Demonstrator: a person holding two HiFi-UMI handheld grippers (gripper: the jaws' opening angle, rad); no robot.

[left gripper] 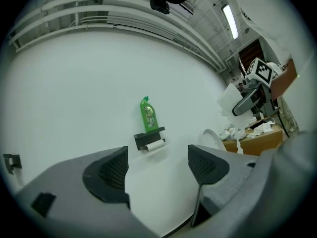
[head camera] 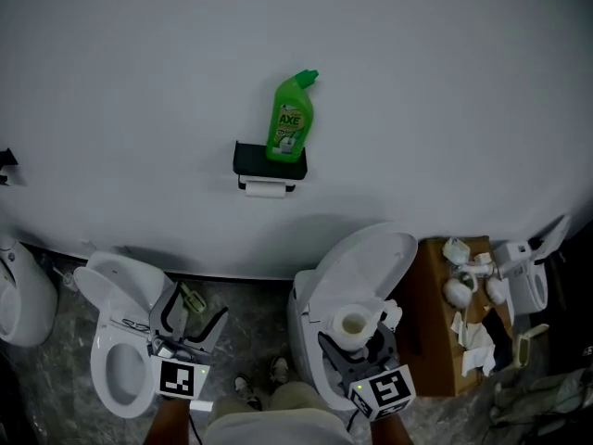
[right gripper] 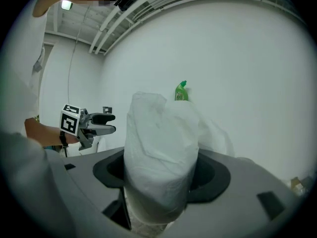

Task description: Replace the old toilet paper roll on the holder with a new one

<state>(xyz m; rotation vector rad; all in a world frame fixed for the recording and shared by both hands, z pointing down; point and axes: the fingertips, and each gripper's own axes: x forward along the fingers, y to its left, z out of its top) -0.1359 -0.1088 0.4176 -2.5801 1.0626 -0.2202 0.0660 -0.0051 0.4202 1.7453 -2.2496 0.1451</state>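
Note:
A black holder (head camera: 269, 163) hangs on the white wall with a thin, nearly spent roll (head camera: 266, 189) under it; the left gripper view shows the same holder (left gripper: 148, 137) and roll (left gripper: 156, 145). A green cleaner bottle (head camera: 292, 119) stands on the holder's top. My right gripper (head camera: 359, 336) is shut on a new white toilet paper roll (head camera: 353, 324), which fills the right gripper view (right gripper: 161, 157) between the jaws. My left gripper (head camera: 195, 318) is open and holds nothing, low at the left, far below the holder.
A white toilet (head camera: 116, 336) with its seat up stands at the lower left, another toilet (head camera: 357, 267) under the right gripper. A brown cardboard box (head camera: 435, 341) with crumpled paper sits at the right. Another white fixture (head camera: 20, 295) is at the far left.

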